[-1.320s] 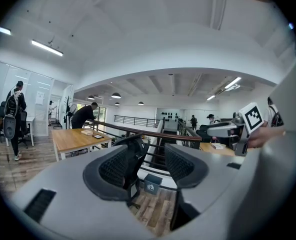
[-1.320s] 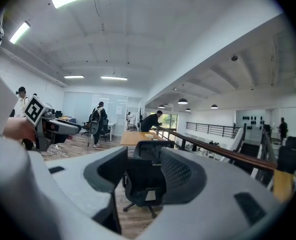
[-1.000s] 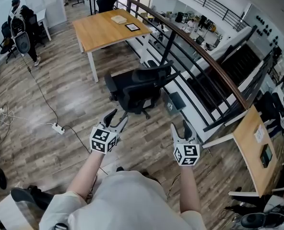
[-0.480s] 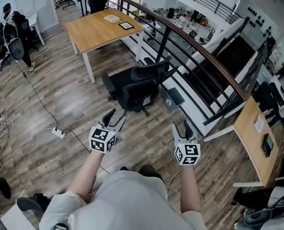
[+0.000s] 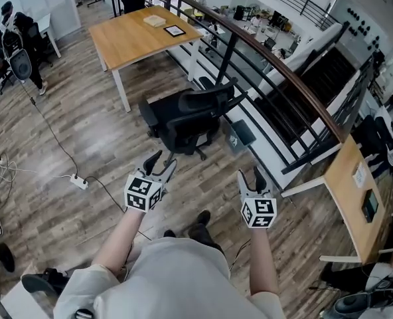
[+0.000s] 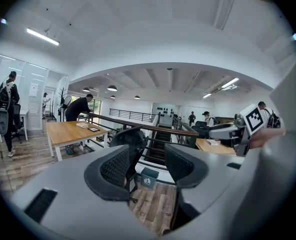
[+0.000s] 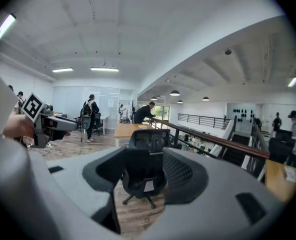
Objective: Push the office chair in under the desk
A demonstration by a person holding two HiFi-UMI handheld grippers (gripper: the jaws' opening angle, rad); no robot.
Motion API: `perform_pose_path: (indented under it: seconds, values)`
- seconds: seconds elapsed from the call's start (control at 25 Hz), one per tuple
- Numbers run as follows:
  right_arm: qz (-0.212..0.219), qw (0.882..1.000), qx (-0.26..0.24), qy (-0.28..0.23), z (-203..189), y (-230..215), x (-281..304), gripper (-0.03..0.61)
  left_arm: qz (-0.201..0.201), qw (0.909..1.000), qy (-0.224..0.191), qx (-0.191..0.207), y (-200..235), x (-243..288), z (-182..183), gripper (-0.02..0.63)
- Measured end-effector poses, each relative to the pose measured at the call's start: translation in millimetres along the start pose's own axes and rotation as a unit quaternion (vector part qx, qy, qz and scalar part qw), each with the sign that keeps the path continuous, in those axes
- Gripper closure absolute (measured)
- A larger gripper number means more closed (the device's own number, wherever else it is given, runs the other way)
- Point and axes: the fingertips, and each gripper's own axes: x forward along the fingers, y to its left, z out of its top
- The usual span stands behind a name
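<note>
Bench [image 5: 133,42]: beyond the chair, which is not yet under it.
Chair [image 5: 190,121]: stands on open floor.
Left hand-held gripper [image 5: 164,161]: wide, empty, short of the chair.
Right hand-held gripper [image 5: 249,175]: the same.
Change: our shoe [image 5: 200,219] now shows, stepping toward the chair. We judge that we are closing in and have not begun the push.

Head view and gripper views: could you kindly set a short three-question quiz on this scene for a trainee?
1. True or false: the office chair stands outside the desk, not under it.
2. The jaws of the left gripper and right gripper are: A) both open, empty; B) both shut on the chair; C) one shut, one open.
3. In the head view, what runs along the chair's right side?
Key: 1 true; 2 A; 3 the railing.
</note>
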Motion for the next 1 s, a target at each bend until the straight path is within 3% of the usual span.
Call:
perform_pose_path:
  seconds: [1.0]
  values:
    - [0.110,0.993,-0.025,0.020,3.5,-160.9,159.7,0.364,0.074,0.9967,0.033,0.002,-15.3,190.9,21.5,0.397]
